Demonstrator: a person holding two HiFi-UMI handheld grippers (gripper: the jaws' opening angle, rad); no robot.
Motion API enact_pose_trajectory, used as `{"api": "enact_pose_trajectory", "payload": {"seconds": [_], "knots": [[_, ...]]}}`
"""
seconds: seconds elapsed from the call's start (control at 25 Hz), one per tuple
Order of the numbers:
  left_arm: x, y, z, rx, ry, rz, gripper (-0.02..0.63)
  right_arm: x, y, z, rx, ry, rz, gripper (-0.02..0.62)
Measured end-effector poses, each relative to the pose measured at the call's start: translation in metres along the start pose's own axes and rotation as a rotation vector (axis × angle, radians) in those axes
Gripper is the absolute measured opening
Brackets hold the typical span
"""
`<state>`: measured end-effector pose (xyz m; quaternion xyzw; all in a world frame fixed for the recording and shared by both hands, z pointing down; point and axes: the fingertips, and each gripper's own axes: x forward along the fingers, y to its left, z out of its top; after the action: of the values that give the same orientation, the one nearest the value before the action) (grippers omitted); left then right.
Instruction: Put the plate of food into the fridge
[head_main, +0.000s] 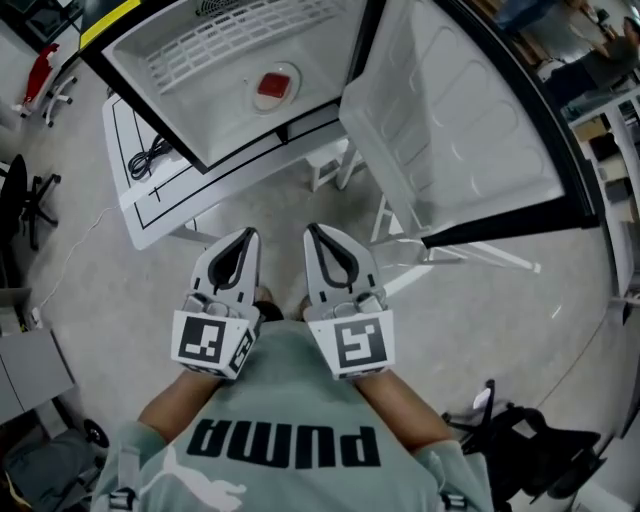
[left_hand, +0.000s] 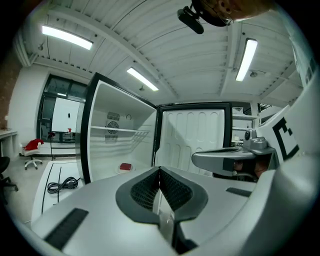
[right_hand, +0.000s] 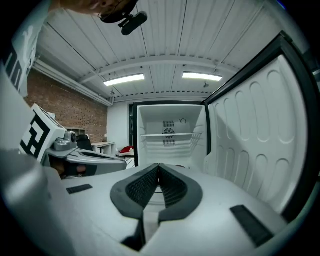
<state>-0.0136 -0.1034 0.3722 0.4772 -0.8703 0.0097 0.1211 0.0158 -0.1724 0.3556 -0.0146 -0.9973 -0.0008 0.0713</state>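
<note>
With the plate of food (head_main: 275, 87) already inside the far open fridge (head_main: 195, 95), and the left hand-held gripper (head_main: 241, 243) and right hand-held gripper (head_main: 318, 240) both pressed together empty, only shutting the door (head_main: 450, 120) seems left.

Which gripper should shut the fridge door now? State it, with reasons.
Right, most likely. The plate already sits inside the fridge, and the open door swings out on the right side, nearer the right gripper than the left gripper. Both are shut and empty.
</note>
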Motion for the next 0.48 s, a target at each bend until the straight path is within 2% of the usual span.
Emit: {"api": "enact_pose_trajectory", "payload": {"seconds": [0.24, 0.48], "knots": [[-0.023, 0.017, 0.005, 0.013, -0.011, -0.037, 0.006, -0.002, 0.024, 0.007, 0.011, -0.001, -0.052, 0.005], [-0.054, 0.036, 0.004, 0.036, -0.016, -0.088, 0.006, -0.005, 0.066, 0.012, 0.035, 0.003, -0.098, 0.005]]}}
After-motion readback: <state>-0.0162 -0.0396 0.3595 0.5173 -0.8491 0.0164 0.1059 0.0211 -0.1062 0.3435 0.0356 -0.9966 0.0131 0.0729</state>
